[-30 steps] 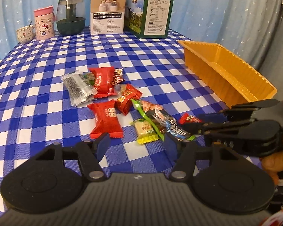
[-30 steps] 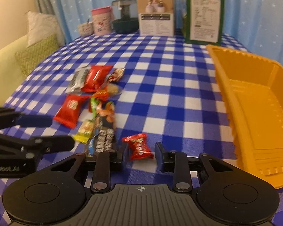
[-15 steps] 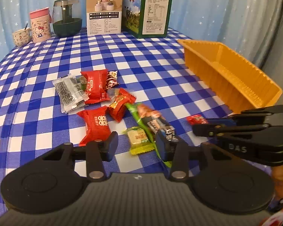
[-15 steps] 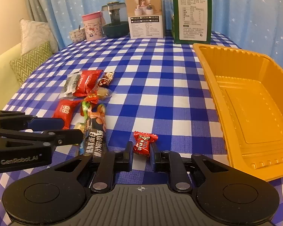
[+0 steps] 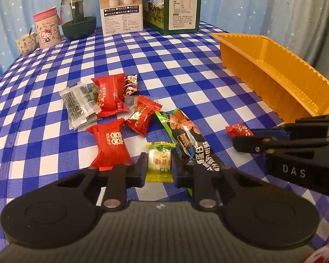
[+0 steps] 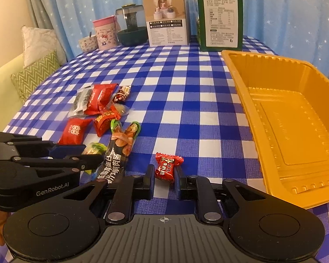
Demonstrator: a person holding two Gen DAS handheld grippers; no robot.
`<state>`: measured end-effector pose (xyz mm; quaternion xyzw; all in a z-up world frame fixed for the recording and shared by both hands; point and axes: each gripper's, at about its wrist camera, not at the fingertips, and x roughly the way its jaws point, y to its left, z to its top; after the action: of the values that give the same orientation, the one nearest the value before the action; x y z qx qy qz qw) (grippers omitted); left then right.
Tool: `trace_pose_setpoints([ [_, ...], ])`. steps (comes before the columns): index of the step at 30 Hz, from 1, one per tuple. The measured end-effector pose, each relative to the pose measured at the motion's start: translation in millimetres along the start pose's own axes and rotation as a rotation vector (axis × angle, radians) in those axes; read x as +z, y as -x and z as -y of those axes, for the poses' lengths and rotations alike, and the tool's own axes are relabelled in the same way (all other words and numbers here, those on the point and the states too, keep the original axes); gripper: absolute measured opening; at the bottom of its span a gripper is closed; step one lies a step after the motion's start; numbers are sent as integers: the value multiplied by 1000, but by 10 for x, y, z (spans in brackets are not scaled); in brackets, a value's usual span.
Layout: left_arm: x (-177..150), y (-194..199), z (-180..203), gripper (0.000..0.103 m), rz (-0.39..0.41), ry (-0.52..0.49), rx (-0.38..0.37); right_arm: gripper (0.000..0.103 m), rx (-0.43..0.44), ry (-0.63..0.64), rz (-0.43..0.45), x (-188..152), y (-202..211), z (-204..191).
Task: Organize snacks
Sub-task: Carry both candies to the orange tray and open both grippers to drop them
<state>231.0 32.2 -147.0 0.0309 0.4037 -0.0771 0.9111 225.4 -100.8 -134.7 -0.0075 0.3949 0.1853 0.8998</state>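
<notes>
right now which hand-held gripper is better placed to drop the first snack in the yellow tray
Right. The right hand-held gripper brackets the small red candy, with the yellow tray just beside it. The left hand-held gripper brackets the yellow candy, farther from the tray.

Blue-and-white checked tablecloth [image 6: 182, 92], orange tray [image 6: 247, 100], red candy [image 6: 166, 166], yellow candy [image 5: 159, 162].

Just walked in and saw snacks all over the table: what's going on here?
A person holding a gripper in each hand is sorting wrapped snacks toward the empty orange tray. The left gripper straddles a yellow-wrapped candy on the checkered tablecloth; the right gripper straddles a small red candy. Both sets of jaws are partly open, so nothing is lifted yet. The other packets lie in a loose pile.
</notes>
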Motion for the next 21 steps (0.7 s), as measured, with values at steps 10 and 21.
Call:
trace_pose_setpoints([
  [10,25,285,56,19,35,5,28,18,-5,49,101,31,300,-93],
  [21,454,695,510,19,118,-5,-40,18,-63,-46,164,196,920,271],
])
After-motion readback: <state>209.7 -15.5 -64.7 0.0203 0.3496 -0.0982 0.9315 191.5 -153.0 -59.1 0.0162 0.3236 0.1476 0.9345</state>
